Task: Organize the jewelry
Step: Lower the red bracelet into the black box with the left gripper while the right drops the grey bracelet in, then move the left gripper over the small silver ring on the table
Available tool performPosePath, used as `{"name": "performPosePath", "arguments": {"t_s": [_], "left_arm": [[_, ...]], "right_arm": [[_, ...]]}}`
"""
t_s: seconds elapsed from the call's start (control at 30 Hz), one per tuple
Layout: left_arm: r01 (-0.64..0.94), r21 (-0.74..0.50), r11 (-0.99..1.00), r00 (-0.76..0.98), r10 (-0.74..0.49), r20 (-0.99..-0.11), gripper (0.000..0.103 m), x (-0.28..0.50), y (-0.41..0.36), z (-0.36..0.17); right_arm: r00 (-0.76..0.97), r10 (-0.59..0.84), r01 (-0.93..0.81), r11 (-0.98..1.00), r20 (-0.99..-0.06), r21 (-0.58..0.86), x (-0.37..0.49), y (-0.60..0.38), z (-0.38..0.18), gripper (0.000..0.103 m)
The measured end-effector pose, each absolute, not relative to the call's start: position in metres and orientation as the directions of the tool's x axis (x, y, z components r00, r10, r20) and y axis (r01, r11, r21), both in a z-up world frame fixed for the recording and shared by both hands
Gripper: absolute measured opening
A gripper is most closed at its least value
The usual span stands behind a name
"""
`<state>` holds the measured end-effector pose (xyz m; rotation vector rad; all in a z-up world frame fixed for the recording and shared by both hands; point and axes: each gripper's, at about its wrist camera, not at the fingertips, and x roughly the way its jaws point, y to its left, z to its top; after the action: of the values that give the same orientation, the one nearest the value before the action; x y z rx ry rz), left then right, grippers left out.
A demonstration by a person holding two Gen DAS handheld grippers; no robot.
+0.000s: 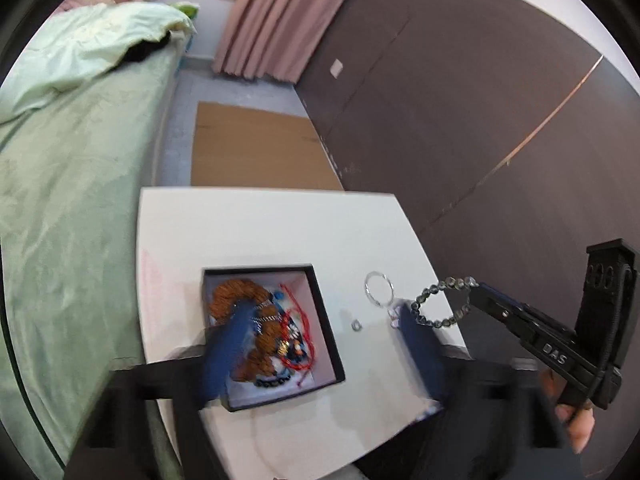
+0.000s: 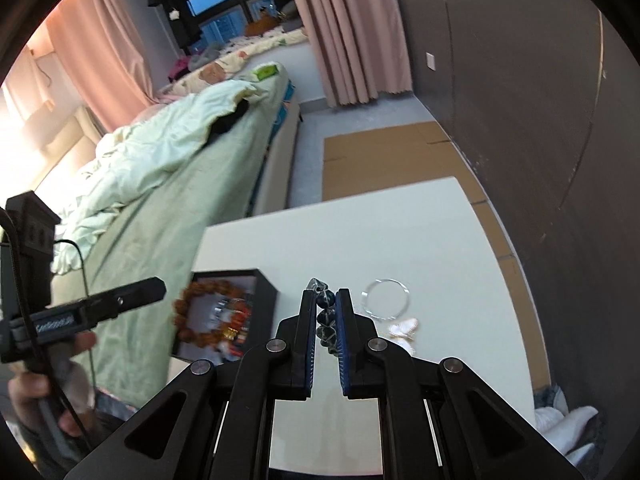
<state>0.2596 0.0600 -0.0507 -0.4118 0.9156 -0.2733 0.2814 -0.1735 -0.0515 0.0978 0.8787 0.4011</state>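
A black box (image 1: 326, 328) with a white inside sits on the white table (image 1: 280, 224) and holds a brown bead bracelet (image 1: 236, 292), red cord and other jewelry. My left gripper (image 1: 320, 320) is open, its blurred blue fingers wide apart over the box and the table. My right gripper (image 2: 326, 300) is shut on a dark bead bracelet (image 2: 325, 320), which hangs as a loop (image 1: 442, 300) above the table's right edge. A thin silver bangle (image 1: 379, 289) and a small ring (image 1: 355, 325) lie on the table. The box (image 2: 264, 292) also shows in the right wrist view.
A bed with a green cover (image 1: 72, 184) runs along the table's left. A dark wall (image 1: 460, 100) stands to the right. Cardboard (image 1: 256, 148) lies on the floor beyond the table. A pale pendant (image 2: 404, 327) lies near the bangle (image 2: 386, 298).
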Motion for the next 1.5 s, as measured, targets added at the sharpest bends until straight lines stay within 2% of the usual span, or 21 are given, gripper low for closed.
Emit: {"name": "performPosePath", "arguments": {"t_s": [0.53,0.73,0.77,0.83,0.87,0.9,1.5], "left_arm": [[-0.002,-0.437,0.899,0.65,-0.331,-0.684,0.088,0.245,0.11,-0.034],[-0.018,-0.46,0.888,0.662,-0.334,-0.671,0.096,0.239,0.123,-0.033],[-0.019,-0.465,0.885,0.665,-0.337,-0.667,0.097,0.239,0.125,-0.033],[-0.017,-0.467,0.884,0.667,-0.338,-0.664,0.099,0.238,0.125,-0.034],[-0.015,-0.464,0.886,0.667,-0.337,-0.665,0.101,0.238,0.124,-0.034],[-0.01,-0.46,0.888,0.667,-0.337,-0.665,0.102,0.238,0.122,-0.034],[0.166,-0.373,0.913,0.59,-0.395,-0.704,0.102,0.261,0.026,-0.036]], "right_arm": [[0.538,0.474,-0.433,0.865,-0.697,0.255,0.274,-0.096,-0.013,0.011],[0.489,0.519,-0.457,0.837,-0.701,0.301,0.281,-0.074,-0.013,0.011],[0.48,0.522,-0.453,0.836,-0.705,0.311,0.284,-0.072,-0.016,0.014],[0.455,0.52,-0.436,0.838,-0.722,0.329,0.288,-0.073,-0.024,0.04],[0.454,0.52,-0.425,0.84,-0.723,0.338,0.288,-0.076,-0.027,0.059],[0.464,0.52,-0.416,0.843,-0.718,0.342,0.287,-0.08,-0.028,0.064],[0.515,0.414,-0.259,0.91,-0.75,0.324,0.287,-0.194,-0.054,0.064]]}}
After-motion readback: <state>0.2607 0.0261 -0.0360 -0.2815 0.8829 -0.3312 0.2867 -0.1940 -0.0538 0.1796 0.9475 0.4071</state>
